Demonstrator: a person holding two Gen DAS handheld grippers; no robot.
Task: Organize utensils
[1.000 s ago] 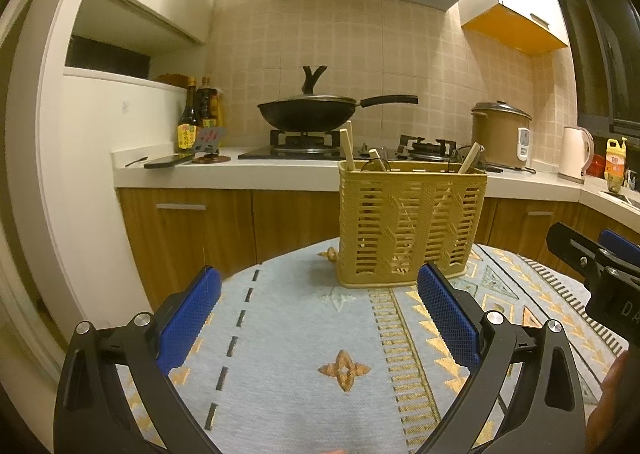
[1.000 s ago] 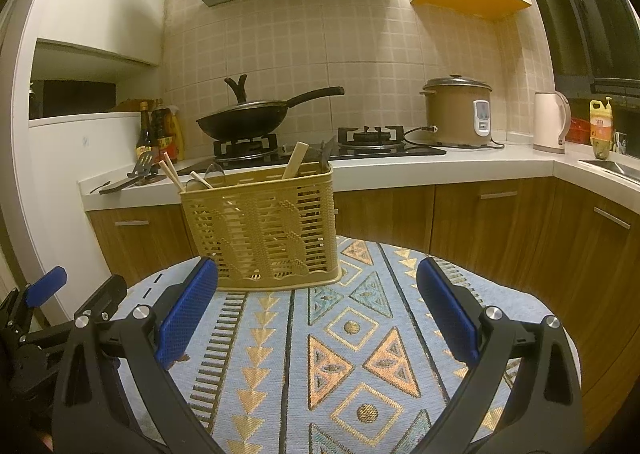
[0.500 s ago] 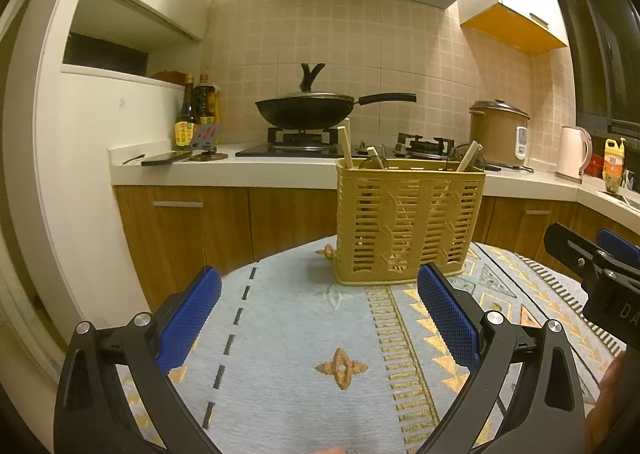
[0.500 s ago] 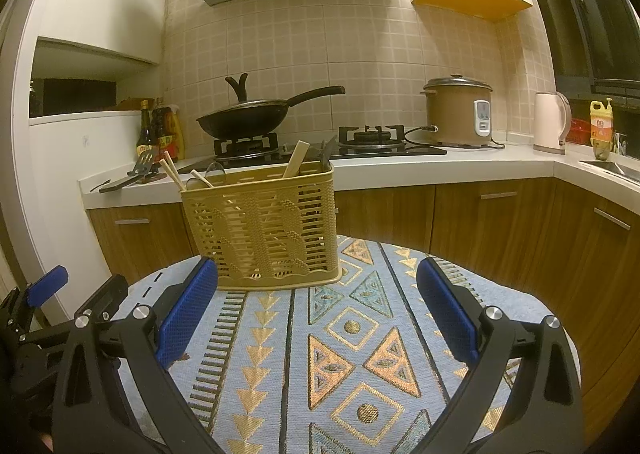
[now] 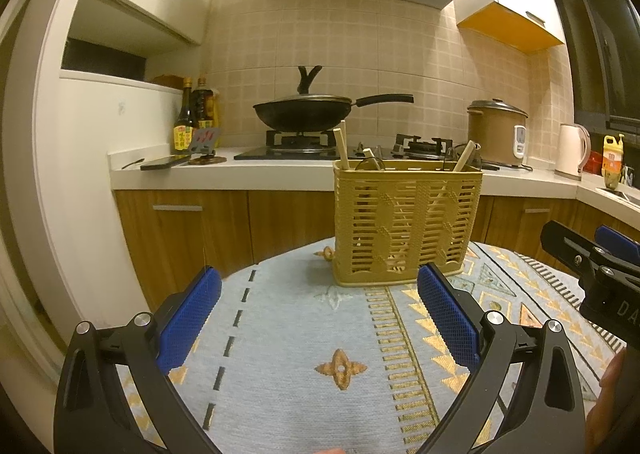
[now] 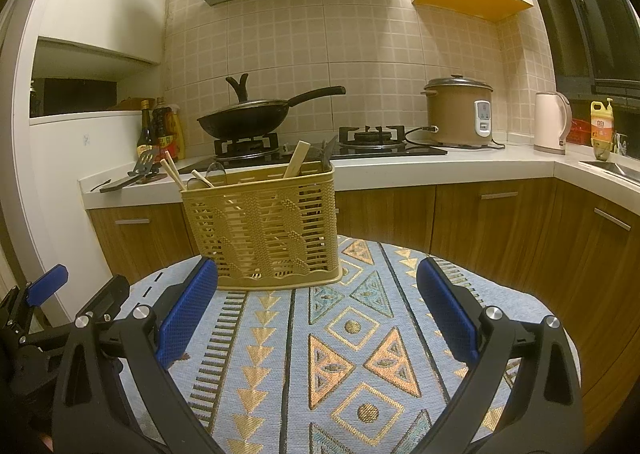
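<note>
Both views drift slightly; yellow utensil basket (image 5: 407, 228) sits a little lower in left view.
Left gripper (image 5: 318, 318) and right gripper (image 6: 316, 310) gape empty, flanking basket on patterned tablecloth (image 6: 360, 354); chopsticks (image 6: 173, 173) already stand inside, likely sorted.

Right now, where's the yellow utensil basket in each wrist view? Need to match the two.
Left wrist: basket right of centre, on the far part of the tablecloth, beyond the right pad.
Right wrist: basket left of centre, just behind the left pad.
Shared landmark: black wok on the stove, behind the basket in both.
</note>
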